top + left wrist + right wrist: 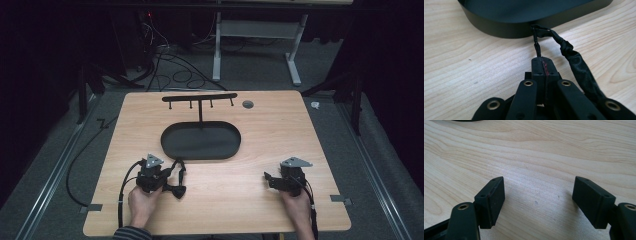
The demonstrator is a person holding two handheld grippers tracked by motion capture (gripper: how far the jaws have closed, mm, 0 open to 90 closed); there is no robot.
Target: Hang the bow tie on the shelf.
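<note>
A black oval tray (172, 145) lies at the table's middle, and a T-shaped bar with several small hooks (200, 97) rises from its far rim. My left gripper (167, 173) (542, 60) is shut on the thin cord end of a black fabric strap (576, 67). The strap (176, 189) loops beside the jaws, just short of the tray wall (506, 27), and touches the wood. My right gripper (270, 179) (539, 187) stands open low over bare wood at the front right, holding nothing.
A round grey grommet (247, 104) sits in the tabletop behind the tray. The table's front edge (215, 231) runs just under the person's hands. Cables (175, 75) and a white desk frame (255, 30) lie on the floor beyond.
</note>
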